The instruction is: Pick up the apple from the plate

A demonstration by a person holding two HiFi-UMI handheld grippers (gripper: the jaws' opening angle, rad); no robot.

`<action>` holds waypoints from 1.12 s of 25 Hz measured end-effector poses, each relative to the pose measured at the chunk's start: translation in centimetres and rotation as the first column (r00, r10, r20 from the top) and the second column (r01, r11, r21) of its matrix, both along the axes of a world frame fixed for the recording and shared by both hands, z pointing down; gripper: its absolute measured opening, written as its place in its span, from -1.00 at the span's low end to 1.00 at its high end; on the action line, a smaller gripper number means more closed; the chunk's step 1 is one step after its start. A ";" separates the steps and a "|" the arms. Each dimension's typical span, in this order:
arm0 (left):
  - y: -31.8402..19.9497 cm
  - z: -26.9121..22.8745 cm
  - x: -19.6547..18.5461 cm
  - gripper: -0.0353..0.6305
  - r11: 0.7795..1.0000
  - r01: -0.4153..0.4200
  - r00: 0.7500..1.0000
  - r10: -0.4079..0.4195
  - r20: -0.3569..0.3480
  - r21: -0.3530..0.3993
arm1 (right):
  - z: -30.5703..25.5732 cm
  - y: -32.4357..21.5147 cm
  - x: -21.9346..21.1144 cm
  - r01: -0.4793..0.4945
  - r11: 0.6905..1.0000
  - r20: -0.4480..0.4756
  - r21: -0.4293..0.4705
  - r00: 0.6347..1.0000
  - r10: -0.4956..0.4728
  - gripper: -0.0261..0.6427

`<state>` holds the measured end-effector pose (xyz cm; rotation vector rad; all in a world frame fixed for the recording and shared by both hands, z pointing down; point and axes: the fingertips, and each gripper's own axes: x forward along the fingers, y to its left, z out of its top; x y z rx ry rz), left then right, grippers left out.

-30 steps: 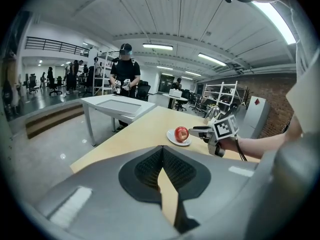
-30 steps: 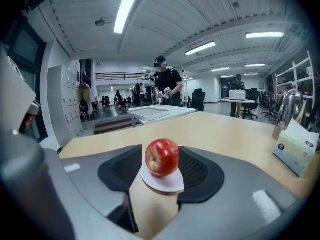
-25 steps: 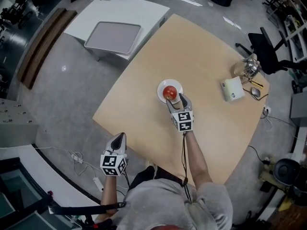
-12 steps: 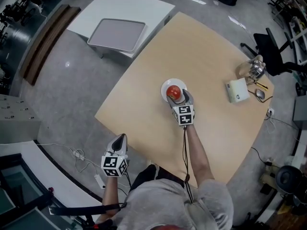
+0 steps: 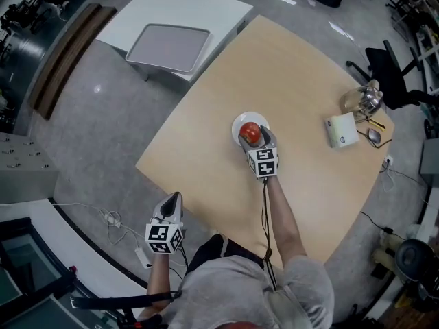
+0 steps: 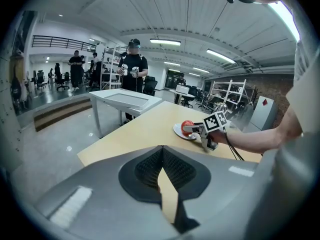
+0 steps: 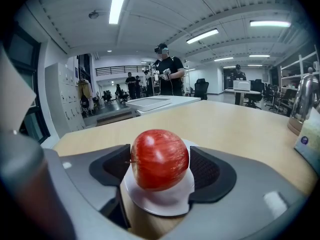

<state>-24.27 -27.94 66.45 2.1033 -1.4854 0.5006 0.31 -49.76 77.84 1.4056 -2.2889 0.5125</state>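
A red apple [image 5: 251, 131] [image 7: 159, 159] sits on a small white plate [image 5: 239, 123] [image 7: 160, 204] near the middle of the wooden table [image 5: 302, 67]. My right gripper [image 5: 255, 137] [image 7: 160, 170] is open, its jaws standing one on each side of the apple. A thin gap shows at the right pad, and the apple rests on the plate. My left gripper [image 5: 171, 197] [image 6: 162, 153] hangs off the table's near left edge, shut on nothing. From the left gripper view the apple [image 6: 187, 126] and the right gripper [image 6: 196, 128] appear far ahead.
A white side table with a grey tray [image 5: 169, 49] stands beyond the wooden table's far left corner. A kettle [image 5: 361, 100], a white box [image 5: 341, 130] and a mouse [image 5: 374, 136] sit at the right edge. An office chair [image 5: 391, 74] is beyond. People stand in the background.
My right gripper has slid forward over the plate, so its jaws now flank the apple instead of standing just short of it. The left gripper has stayed put.
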 end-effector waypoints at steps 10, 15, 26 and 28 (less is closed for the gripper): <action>-0.1 0.1 0.0 -0.83 1.000 -0.002 1.000 0.002 0.000 -0.001 | 0.0 0.0 -0.1 0.000 1.000 -0.001 0.004 1.000 0.000 0.18; -0.1 -0.2 -0.2 -0.83 1.000 -0.002 1.000 0.002 -0.001 0.006 | -0.1 0.0 0.1 -0.007 1.000 -0.001 0.004 1.000 0.007 0.17; 0.0 -1.7 -0.2 -0.83 0.999 -0.013 1.000 0.013 -0.003 0.045 | -2.2 1.0 0.1 -0.023 1.000 0.025 0.017 0.999 0.023 0.17; 0.2 -2.0 -0.2 -0.83 0.999 -0.016 1.000 0.016 -0.004 0.052 | -2.6 1.3 0.2 -0.027 0.999 0.028 0.019 0.999 0.026 0.17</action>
